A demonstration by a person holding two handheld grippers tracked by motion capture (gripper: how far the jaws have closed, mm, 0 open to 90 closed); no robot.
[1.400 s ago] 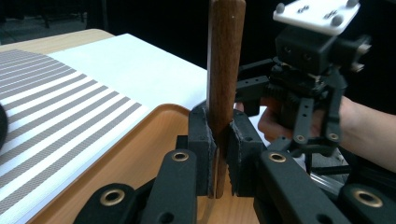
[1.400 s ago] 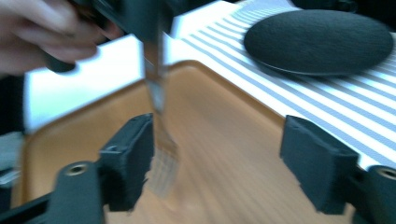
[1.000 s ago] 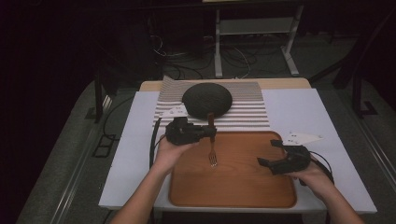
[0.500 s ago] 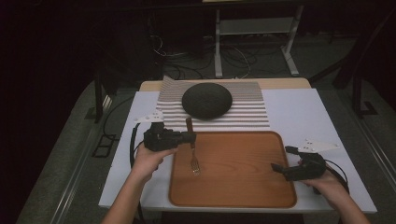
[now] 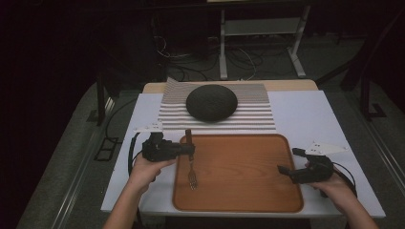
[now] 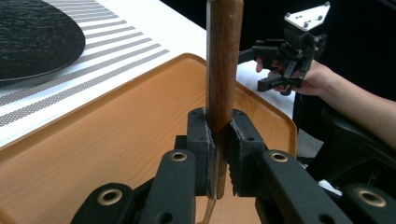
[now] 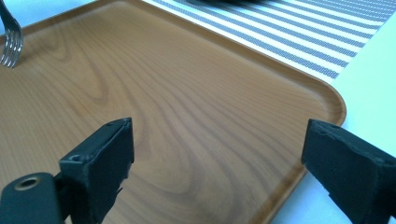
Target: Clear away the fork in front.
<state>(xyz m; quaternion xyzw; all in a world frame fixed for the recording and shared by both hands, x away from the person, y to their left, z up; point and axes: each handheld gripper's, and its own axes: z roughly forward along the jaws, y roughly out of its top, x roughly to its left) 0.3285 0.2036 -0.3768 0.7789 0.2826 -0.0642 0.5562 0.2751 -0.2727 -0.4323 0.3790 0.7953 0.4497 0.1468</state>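
Observation:
A fork with a brown wooden handle point(image 5: 188, 138) and metal tines point(image 5: 192, 180) is held over the left end of the wooden tray point(image 5: 239, 191). My left gripper point(image 5: 190, 149) is shut on the handle point(image 6: 223, 70), its pads point(image 6: 201, 135) clamping it from both sides. The tines point(image 7: 11, 42) point toward the near side, low over the tray point(image 7: 187, 93); whether they touch it I cannot tell. My right gripper point(image 5: 290, 161) hovers at the tray's right edge, open, with nothing between its pads point(image 7: 100, 158).
A dark round plate point(image 5: 211, 101) lies on a striped placemat point(image 5: 258, 119) behind the tray. A white cover point(image 5: 305, 114) spreads over the table. The right gripper point(image 6: 275, 65) is seen far across the tray point(image 6: 116, 140).
The left gripper carried the fork left, from the tray's middle to its left edge. The right gripper shifted slightly right, toward the tray's right edge.

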